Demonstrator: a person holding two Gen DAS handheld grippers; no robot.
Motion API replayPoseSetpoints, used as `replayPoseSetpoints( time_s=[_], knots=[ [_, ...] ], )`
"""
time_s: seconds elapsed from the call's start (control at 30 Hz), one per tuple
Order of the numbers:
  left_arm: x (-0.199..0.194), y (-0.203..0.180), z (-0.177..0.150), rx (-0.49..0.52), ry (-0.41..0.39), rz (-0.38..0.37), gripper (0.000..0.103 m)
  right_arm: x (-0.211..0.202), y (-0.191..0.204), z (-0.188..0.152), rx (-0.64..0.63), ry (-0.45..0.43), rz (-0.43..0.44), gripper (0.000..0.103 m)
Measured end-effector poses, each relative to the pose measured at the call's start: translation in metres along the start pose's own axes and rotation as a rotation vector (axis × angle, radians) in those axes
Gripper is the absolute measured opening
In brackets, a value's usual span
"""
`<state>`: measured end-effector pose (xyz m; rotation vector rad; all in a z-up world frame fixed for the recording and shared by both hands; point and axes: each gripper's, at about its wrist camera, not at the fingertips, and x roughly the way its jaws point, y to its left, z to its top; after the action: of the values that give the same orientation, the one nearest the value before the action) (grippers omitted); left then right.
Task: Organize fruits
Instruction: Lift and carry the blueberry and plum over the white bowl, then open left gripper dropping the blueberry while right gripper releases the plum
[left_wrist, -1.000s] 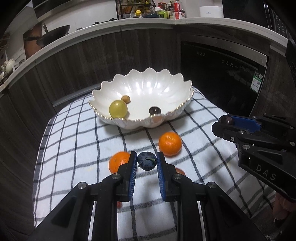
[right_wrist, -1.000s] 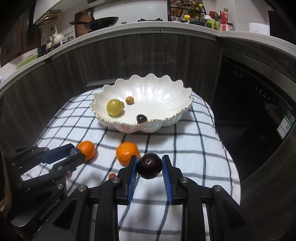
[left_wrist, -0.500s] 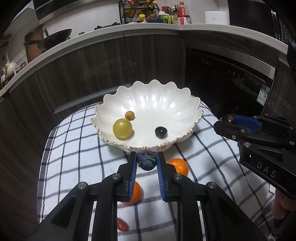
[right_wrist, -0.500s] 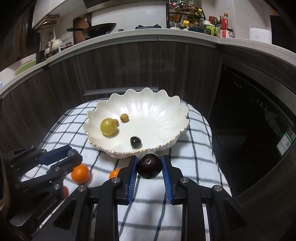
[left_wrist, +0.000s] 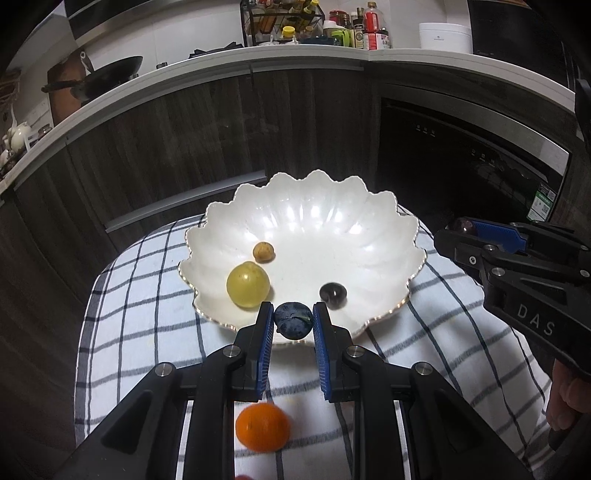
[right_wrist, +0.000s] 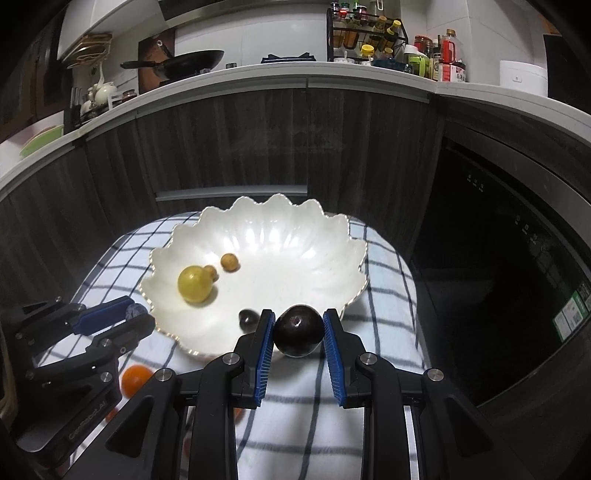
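Over the near rim of the bowl (left_wrist: 391, 218): two fruits are held.
Left gripper (left_wrist: 293, 325): clenched on a blue-black plum (left_wrist: 293, 319); stem end is turned toward the camera.
Right gripper (right_wrist: 298, 334): clenched on a dark round plum (right_wrist: 298, 330); no long axis can be told.
Surface: checked cloth (left_wrist: 140, 295); one orange (left_wrist: 262, 426) is lying on it.
Room: dark cabinets (right_wrist: 229, 144) are seen under a white counter (right_wrist: 258, 72).

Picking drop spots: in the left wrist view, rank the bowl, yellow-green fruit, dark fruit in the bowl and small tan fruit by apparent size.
1. white bowl
2. yellow-green fruit
3. dark fruit
4. tan fruit, slightly smaller, though it lies farther back
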<state>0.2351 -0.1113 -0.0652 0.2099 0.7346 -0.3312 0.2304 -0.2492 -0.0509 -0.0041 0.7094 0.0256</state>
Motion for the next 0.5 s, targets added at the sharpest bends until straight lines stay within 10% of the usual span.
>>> replayPoseSetpoints(
  time_s=[0.5],
  knots=[
    [0.042, 0.005, 0.033, -0.012, 0.013, 0.029, 0.022, 0.041, -0.018, 0.028, 0.001, 0.008, -0.011, 0.028]
  ],
)
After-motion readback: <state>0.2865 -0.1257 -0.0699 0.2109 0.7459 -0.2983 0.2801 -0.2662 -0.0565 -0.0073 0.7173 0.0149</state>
